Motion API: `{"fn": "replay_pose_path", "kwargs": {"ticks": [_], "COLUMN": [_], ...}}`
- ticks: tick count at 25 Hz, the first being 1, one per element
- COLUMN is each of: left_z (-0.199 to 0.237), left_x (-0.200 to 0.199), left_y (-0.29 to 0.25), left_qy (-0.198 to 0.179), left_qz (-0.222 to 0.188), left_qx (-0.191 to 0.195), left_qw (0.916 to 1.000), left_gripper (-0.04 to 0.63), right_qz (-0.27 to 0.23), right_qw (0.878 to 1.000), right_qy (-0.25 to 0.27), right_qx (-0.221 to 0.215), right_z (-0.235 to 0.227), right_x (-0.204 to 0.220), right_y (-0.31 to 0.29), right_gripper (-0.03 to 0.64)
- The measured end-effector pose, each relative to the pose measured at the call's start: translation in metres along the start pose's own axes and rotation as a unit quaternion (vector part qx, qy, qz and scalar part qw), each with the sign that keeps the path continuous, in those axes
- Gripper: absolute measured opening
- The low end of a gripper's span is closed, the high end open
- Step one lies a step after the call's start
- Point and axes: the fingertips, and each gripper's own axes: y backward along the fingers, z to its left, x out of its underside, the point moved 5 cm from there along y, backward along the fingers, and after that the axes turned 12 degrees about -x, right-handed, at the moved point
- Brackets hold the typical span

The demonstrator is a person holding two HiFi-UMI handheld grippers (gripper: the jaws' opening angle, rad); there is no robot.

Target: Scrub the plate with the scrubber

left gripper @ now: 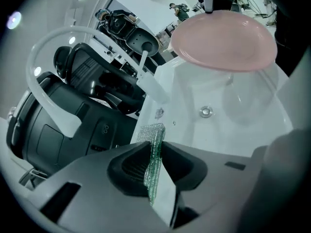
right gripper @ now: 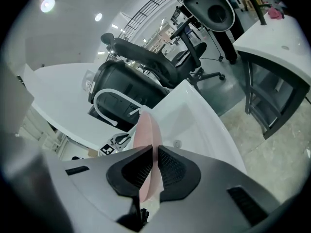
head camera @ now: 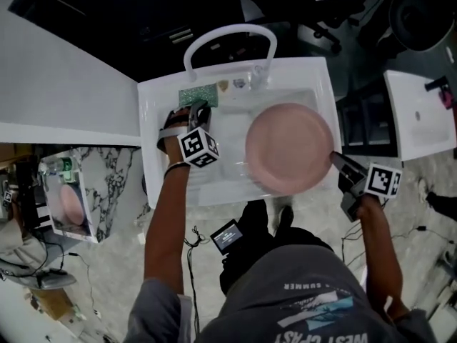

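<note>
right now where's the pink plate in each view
Head view: plate centre-right, over the sink.
Left gripper view: plate top right, above the sink.
Right gripper view: plate edge-on at lower centre, clamped in the right tool.
Shared landmark: the white arched faucet behind the sink.

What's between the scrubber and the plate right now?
Only the bare sink and its drain; nothing else sits between scrubber and plate. The left gripper view shows it.
</note>
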Motion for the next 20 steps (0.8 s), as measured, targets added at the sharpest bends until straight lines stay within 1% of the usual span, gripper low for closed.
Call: {"fn": "replay_pose_path", "kwargs": {"ticks": [4,8,11,15,18,20], "left_z": [-0.004,-0.007,-0.008,-0.011,-0.019,-0.021], "left_x": [0.01,0.015,0.016,0.017,0.022,0.023], "left_y": [-0.033,-0.057,-0.065,-0.07,-0.071,-0.071], "left_qy": [0.002,0.0,-0.001,0.007,0.02,0.037], "left_qz": [0.003,0.007,0.008,0.005,0.007,0.006], "left_qx": [0.017,0.038,0.048,0.061,0.084,0.105], "left_qw": [0.9999,0.9993,0.9988,0.9981,0.9962,0.9938], "left_gripper": [0.078,0.078,0.083,0.091,0.098,0.141], "right_qz": [-0.007,-0.01,-0.008,0.001,0.006,0.011], "right_qw": [0.999,0.999,0.999,0.999,0.999,0.999], "right_qy": [0.005,-0.003,-0.006,0.008,0.002,0.001], "right_qx": [-0.042,-0.033,-0.037,-0.054,-0.047,-0.048], "right_z": [0.005,0.003,0.006,0.01,0.009,0.01], "right_x": [-0.006,-0.014,-0.016,-0.017,-0.014,-0.014], "right_y": [-0.021,-0.032,-0.039,-0.049,-0.054,-0.057], "right_gripper": [0.051,0.051,0.051,0.051,0.051,0.051]}}
